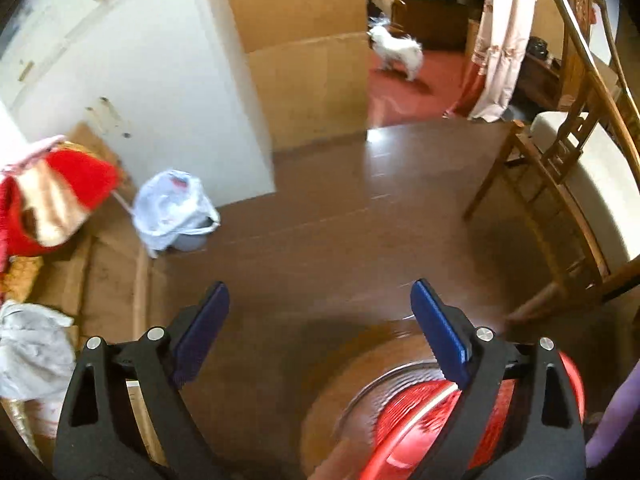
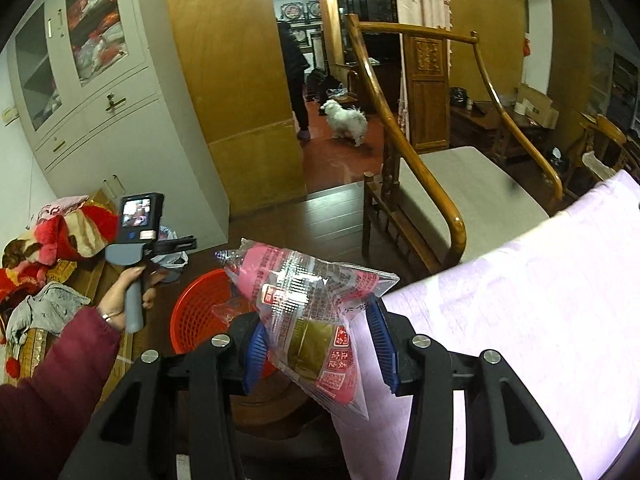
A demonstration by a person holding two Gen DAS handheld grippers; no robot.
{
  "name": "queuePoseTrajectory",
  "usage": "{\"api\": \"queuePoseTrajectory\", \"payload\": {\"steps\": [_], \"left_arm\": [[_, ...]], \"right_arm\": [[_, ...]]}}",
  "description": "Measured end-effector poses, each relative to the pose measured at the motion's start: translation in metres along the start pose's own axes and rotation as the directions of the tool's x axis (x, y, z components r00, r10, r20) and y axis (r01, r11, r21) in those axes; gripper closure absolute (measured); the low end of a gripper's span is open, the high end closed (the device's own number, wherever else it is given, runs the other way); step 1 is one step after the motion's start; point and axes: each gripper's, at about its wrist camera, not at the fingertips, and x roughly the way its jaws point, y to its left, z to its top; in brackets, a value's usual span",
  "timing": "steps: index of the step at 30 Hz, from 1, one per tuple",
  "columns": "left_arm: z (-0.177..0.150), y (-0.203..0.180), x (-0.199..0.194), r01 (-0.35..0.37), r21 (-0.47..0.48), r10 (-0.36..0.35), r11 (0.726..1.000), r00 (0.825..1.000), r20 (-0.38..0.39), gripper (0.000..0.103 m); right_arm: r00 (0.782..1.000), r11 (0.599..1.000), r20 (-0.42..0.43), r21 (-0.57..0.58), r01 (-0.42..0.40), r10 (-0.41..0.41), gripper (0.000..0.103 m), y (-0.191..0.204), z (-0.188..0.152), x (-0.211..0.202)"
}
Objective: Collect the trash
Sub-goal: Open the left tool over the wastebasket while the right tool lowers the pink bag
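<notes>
- The red basket [image 2: 200, 312] sat on the brown floor [image 1: 320, 220], so I'll place everything off that.
- Left gripper [image 1: 320, 332] hung right above the basket with its blue jaws spread wide and nothing between them. In the right wrist view you could see the hand [image 2: 120, 300] holding its grey handle, just left of the basket.
- Right gripper [image 2: 320, 352] was clamped on a crinkly clear-and-pink snack wrapper [image 2: 308, 312], held up just to the right of the basket and partly over its rim.
- A lilac cloth [image 2: 520, 320] covered the surface right of the basket.
- A wooden chair [image 2: 420, 200] stood behind the basket.
- A small bin with a white bag [image 1: 172, 208] was further back to the left, by the white cabinet [image 1: 140, 80].
- A white dog [image 2: 346, 120] was way beyond the basket, in the doorway.
</notes>
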Motion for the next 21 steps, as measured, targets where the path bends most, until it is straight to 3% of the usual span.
{"api": "queuePoseTrajectory", "payload": {"steps": [6, 10, 16, 21], "left_arm": [[-0.006, -0.051, 0.035, 0.019, 0.11, -0.014, 0.994, 0.999, -0.047, 0.014], [-0.019, -0.067, 0.039, -0.021, 0.171, 0.026, 0.985, 0.999, -0.029, 0.014], [-0.051, -0.07, 0.029, 0.059, 0.095, -0.052, 0.994, 0.995, -0.081, 0.014], [-0.073, -0.067, 0.008, 0.052, 0.004, -0.052, 0.999, 0.997, -0.057, 0.014]], "right_arm": [[1.0, 1.0, -0.004, -0.013, 0.013, -0.013, 0.057, 0.005, -0.006, -0.005], [1.0, 0.999, 0.004, -0.031, 0.009, -0.009, 0.057, 0.009, -0.007, -0.007], [1.0, 0.999, -0.012, -0.045, -0.008, 0.008, 0.057, 0.013, -0.009, -0.003], [0.998, 0.997, -0.054, -0.069, -0.021, 0.017, 0.056, 0.021, -0.019, 0.007]]}}
